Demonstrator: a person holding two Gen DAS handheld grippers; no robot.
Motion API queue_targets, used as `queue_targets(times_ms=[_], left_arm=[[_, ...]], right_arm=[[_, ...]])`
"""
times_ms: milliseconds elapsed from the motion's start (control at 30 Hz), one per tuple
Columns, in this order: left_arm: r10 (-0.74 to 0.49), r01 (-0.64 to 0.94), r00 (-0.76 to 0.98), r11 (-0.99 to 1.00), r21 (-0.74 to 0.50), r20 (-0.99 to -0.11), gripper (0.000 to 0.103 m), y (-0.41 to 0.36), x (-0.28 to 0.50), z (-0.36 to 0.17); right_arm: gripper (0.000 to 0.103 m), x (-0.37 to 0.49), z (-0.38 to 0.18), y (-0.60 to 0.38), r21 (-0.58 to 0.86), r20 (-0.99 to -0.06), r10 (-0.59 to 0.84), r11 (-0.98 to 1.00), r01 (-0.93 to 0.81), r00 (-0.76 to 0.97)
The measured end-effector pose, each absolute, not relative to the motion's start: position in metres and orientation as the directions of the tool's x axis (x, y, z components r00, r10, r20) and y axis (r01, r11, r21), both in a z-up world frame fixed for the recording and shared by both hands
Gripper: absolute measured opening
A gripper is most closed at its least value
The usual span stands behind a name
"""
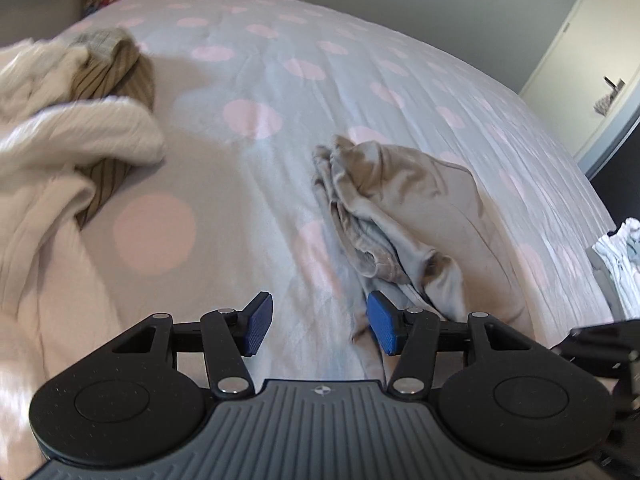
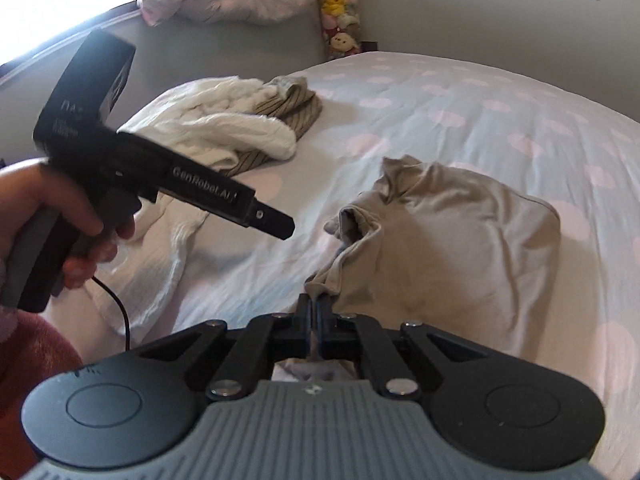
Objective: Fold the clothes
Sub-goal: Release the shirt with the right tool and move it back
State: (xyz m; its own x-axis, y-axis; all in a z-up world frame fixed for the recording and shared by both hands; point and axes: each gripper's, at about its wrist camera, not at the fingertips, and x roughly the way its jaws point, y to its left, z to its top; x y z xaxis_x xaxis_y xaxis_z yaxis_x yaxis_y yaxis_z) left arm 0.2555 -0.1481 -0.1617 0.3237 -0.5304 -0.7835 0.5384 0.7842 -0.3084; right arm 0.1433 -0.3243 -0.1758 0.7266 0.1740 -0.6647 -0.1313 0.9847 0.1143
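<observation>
Left gripper [image 1: 319, 330]: held low above the bedsheet, its blue pads [image 1: 258, 326] spread wide with nothing between them; the right pad sits just beside the near edge of the beige garment.
Right gripper [image 2: 316, 312]: fingers pressed together on a bunched edge of the beige garment, a strip of the cloth showing through the narrow gap behind them.
Beige garment [image 2: 452, 240]: a crumpled beige top lying on the bed toward the right side, its near corner drawn up into the right gripper, folds and a rolled opening on its left side, the rest spread loosely on the sheet.
Person's hand [image 2: 48, 208]: wrapped around the handle of the left gripper, seen from the right wrist camera at the left, a thin black cable [image 2: 116, 304] hanging under it.
Other clothes: a white textured garment [image 2: 224, 128] heaped at the far left of the bed, partly covering an olive striped garment [image 2: 296, 104]; well apart from the beige one.
Bed [image 1: 248, 128]: grey sheet with pink polka dots, lightly wrinkled.
Background: plush toys [image 2: 338, 4] stacked in the corner; a pale door [image 1: 588, 36] at the right.
</observation>
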Motion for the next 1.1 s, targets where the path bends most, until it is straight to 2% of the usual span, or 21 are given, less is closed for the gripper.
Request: queue_targets(times_ms=[233, 367, 500, 633, 767, 900, 1000, 1100], left_arm=[[-0.531, 0.449, 0.275, 0.808, -0.381, -0.802, 0.051, -0.127, 0.241, -0.169], [-0.557, 0.458, 0.247, 0.788, -0.411, -0.793, 0.057, -0.139, 0.234, -0.162], [-0.530, 0.529, 0.228, 0.772, -0.353, -0.817, 0.061, -0.164, 0.218, -0.160], [-0.517, 0.562, 0.210, 0.758, -0.330, -0.830, 0.061, -0.178, 0.203, -0.165], [-0.494, 0.619, 0.200, 0.733, -0.281, -0.846, 0.052, -0.191, 0.187, -0.168], [-0.455, 0.654, 0.204, 0.722, -0.225, -0.867, 0.040, -0.203, 0.176, -0.171], [-0.413, 0.660, 0.213, 0.729, -0.182, -0.885, 0.034, -0.207, 0.172, -0.175], [-0.418, 0.671, 0.190, 0.716, -0.193, -0.889, 0.033, -0.207, 0.169, -0.178]], right_arm=[[0.004, 0.144, -0.211, -0.297, 0.015, -0.715, 0.158, 0.977, -0.211, 0.681], [0.004, 0.141, -0.223, -0.291, -0.001, -0.736, 0.145, 0.977, -0.215, 0.661], [0.006, 0.121, -0.218, -0.290, 0.018, -0.734, 0.161, 0.976, -0.219, 0.659], [0.008, 0.093, -0.206, -0.305, -0.036, -0.713, 0.094, 0.985, -0.171, 0.694], [0.014, 0.064, -0.209, -0.331, -0.157, -0.719, -0.082, 0.986, -0.046, 0.690], [0.027, 0.055, -0.212, -0.350, -0.161, -0.708, -0.148, 0.986, 0.046, 0.691], [0.031, 0.049, -0.215, -0.364, -0.164, -0.699, -0.197, 0.980, 0.115, 0.687], [0.031, 0.048, -0.221, -0.367, -0.161, -0.703, -0.206, 0.978, 0.131, 0.681]])
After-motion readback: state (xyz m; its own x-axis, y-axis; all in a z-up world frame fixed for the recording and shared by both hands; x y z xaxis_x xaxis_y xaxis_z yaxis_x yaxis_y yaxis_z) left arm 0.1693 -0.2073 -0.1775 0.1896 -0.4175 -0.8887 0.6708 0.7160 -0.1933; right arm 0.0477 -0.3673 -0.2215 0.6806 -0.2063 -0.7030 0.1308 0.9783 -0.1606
